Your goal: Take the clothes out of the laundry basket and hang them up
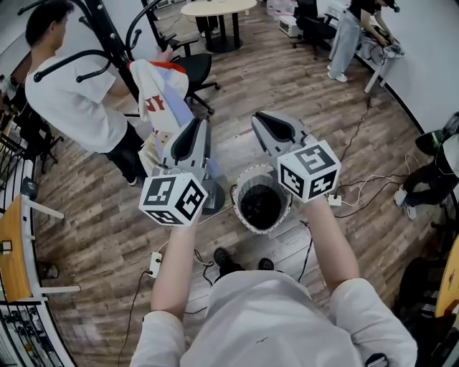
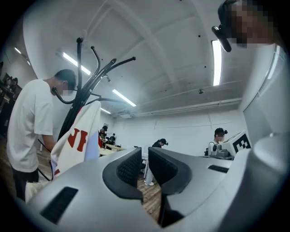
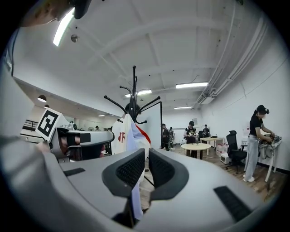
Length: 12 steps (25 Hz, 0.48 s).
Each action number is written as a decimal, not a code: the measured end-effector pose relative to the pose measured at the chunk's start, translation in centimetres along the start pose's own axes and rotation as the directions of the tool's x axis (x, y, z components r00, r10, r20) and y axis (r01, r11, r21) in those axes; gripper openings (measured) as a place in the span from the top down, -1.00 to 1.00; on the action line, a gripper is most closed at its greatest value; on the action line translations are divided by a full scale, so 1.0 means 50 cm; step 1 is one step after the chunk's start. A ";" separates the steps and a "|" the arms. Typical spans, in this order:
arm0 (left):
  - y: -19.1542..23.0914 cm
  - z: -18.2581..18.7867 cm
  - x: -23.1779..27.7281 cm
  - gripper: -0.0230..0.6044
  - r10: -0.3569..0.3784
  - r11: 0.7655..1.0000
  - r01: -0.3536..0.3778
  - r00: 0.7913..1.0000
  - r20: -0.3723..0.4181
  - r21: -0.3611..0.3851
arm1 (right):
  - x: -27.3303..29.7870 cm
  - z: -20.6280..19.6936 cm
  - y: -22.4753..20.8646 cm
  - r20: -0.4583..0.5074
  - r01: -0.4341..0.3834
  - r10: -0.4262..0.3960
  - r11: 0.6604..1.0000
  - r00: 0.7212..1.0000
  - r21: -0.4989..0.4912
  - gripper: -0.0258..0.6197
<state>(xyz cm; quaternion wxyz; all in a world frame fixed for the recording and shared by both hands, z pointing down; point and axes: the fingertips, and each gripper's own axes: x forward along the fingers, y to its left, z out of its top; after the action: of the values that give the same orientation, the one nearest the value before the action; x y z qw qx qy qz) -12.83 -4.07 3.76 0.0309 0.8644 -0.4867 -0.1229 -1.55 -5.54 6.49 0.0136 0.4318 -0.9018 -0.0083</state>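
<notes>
Though red letters on the shirt [image 1: 161, 89] are unreadable, left tongs [image 2: 145, 156] and right tongs [image 3: 147, 158] gape slightly, empty.

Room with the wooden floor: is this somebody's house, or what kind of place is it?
Most likely a shared office or lab, not a house: there is a round meeting table, black office chairs, and a person working at a desk.
</notes>
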 end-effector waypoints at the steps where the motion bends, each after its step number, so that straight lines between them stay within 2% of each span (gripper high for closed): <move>1: -0.015 -0.011 0.000 0.75 -0.004 1.000 0.004 1.000 -0.007 -0.002 | -0.016 -0.007 -0.004 -0.003 0.005 -0.005 1.000 1.000 0.002 0.82; 12: -0.140 -0.107 -0.012 0.82 -0.037 0.999 0.039 0.996 -0.077 0.019 | -0.159 -0.067 -0.017 -0.025 0.022 -0.022 1.000 0.999 0.011 0.88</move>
<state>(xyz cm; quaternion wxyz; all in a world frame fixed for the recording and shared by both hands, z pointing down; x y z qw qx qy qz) -6.00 -0.24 7.86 0.0384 0.8778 -0.4698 -0.0852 4.22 0.11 9.69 0.0221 0.4418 -0.8969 0.0020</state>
